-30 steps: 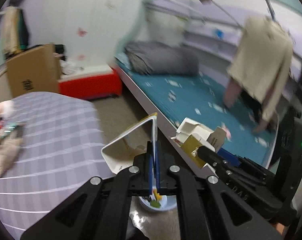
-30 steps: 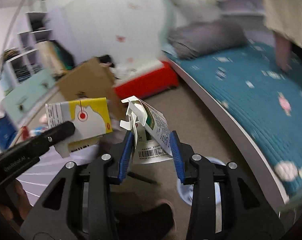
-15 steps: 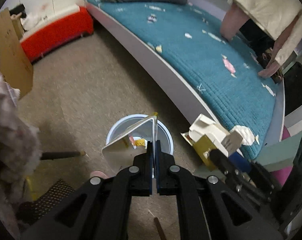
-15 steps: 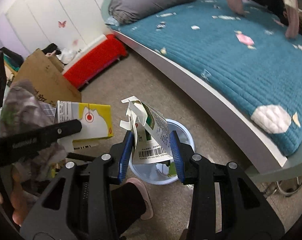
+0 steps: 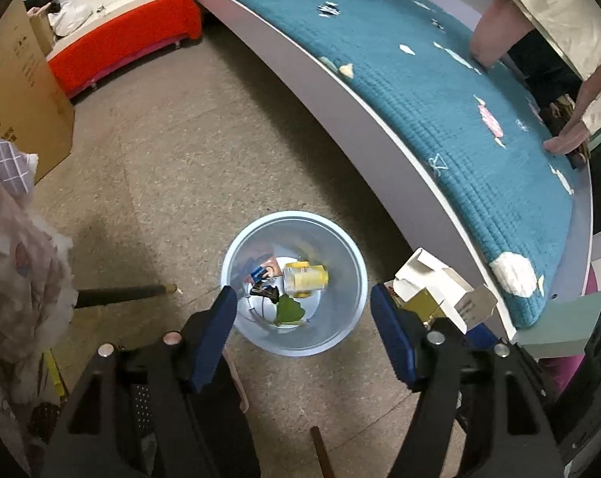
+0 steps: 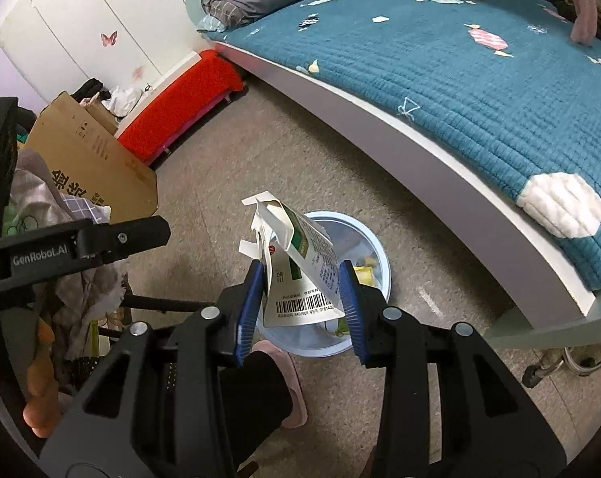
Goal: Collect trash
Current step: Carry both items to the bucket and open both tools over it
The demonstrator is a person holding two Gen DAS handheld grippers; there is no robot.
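A pale blue trash bin [image 5: 352, 279] stands on the floor beside the bed. Inside lie a yellow carton [image 5: 304, 277], a green leaf [image 5: 288, 310] and small scraps. My left gripper [image 5: 302, 310] is open and empty, directly above the bin. My right gripper [image 6: 300, 290] is shut on a torn white and green carton [image 6: 300, 267] with a barcode, held above the bin [image 6: 374, 247]. That carton [image 5: 440, 294] also shows at the right of the left wrist view.
A bed with a teal quilt [image 5: 440, 79] curves along the right. A red low bench [image 5: 121, 47] and a cardboard box [image 5: 18, 79] stand at the back left. Clothes hang at the left [image 5: 18, 279]. A foot in a pink slipper [image 6: 280, 374] is by the bin.
My left gripper opened and let go of the yellow and white carton, which now lies in the bin. Both grippers moved down over the bin. The right keeps its carton.
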